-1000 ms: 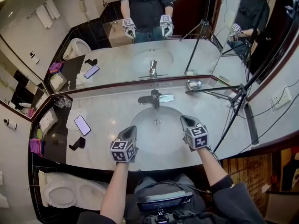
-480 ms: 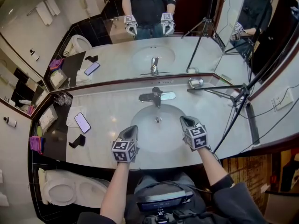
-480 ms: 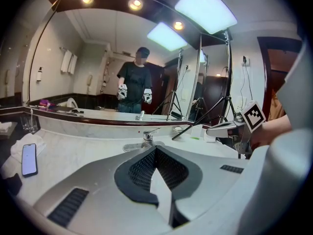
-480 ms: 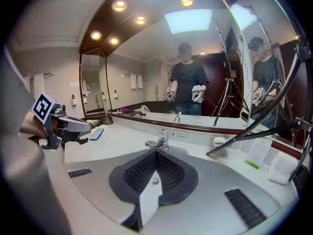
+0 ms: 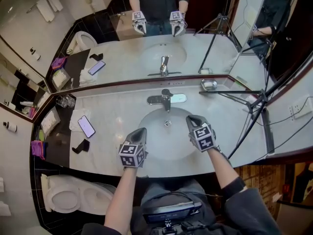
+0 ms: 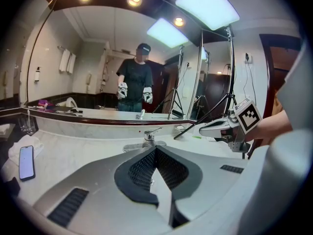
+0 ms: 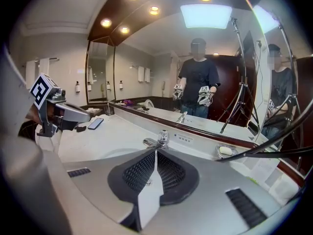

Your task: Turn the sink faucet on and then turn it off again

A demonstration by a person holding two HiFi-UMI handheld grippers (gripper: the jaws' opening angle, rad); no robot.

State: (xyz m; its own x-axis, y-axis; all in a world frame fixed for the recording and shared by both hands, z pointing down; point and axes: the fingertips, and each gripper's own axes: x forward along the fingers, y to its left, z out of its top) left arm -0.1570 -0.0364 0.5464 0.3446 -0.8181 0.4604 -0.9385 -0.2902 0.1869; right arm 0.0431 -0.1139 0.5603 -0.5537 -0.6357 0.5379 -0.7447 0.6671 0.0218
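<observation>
The chrome faucet [image 5: 166, 99] stands behind the oval sink basin [image 5: 157, 146], its lever over the spout, and I see no water running. My left gripper [image 5: 141, 131] hovers over the basin's front left, shut and empty; in the left gripper view its tips [image 6: 155, 150] point at the faucet [image 6: 148, 137]. My right gripper [image 5: 191, 118] is over the basin's right side, a little short of the faucet and to its right. Its jaws [image 7: 156, 152] stand all but together with nothing between them, aimed at the faucet [image 7: 161, 138]. Neither gripper touches it.
A phone [image 5: 86, 126], a small black object [image 5: 80, 147] and glasses [image 5: 65, 102] lie on the counter's left. A soap dish [image 5: 209, 84] and a tripod leg [image 5: 234, 92] are at the right. The mirror [image 5: 161, 43] rises behind the faucet. A toilet [image 5: 73, 199] is at the lower left.
My right gripper has moved a little forward and left, nearer the faucet, and rolled slightly. The left gripper has kept its place. The head view has shifted a little.
</observation>
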